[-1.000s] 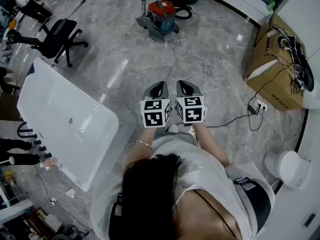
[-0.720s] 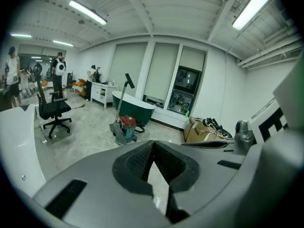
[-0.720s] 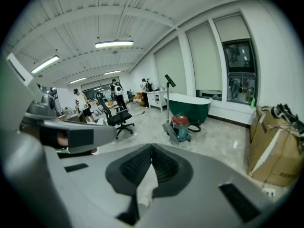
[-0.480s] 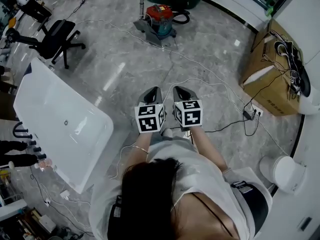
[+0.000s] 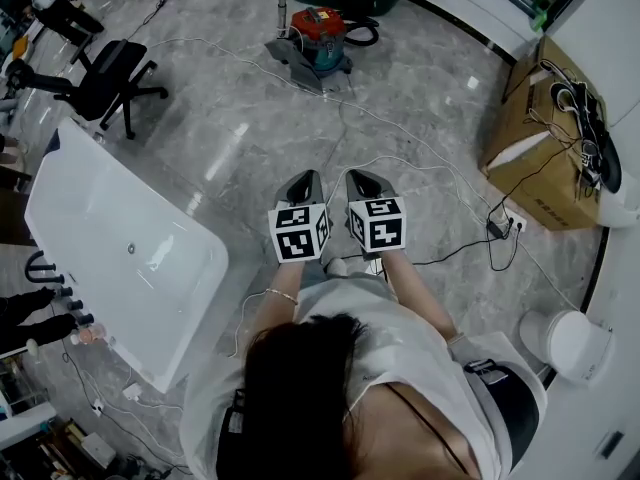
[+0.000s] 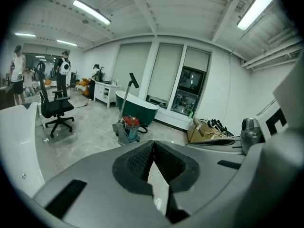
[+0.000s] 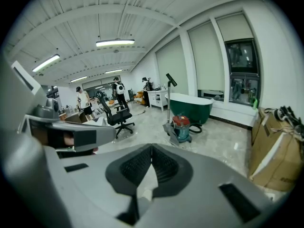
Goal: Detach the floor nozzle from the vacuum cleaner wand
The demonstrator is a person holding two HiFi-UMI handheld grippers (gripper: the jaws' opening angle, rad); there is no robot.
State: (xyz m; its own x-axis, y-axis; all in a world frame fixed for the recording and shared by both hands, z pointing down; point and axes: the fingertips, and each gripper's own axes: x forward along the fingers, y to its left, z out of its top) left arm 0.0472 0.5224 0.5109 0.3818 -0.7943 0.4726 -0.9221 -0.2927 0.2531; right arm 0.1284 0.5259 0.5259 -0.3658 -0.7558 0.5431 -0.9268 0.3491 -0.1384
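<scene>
Both grippers are clamped fully shut and empty right now. On the left gripper (image 5: 306, 180) the ribbed black rubber pads (image 6: 137, 161) meet in a V at the tips with nothing between them. Same deal on the right gripper (image 5: 364, 178). They sit side by side just in front of me, angled down over the floor, touching nothing. Shells are smooth grey plastic, each with a black-and-white marker cube on the back.

The vacuum cleaner (image 5: 322, 28) is well away across the glossy grey marble-look floor (image 5: 420, 78). It's a red drum canister, and a flat grey wedge-shaped floor nozzle (image 5: 290, 56) lies just beside it, at the foot of the thin upright wand (image 7: 169, 103).
</scene>
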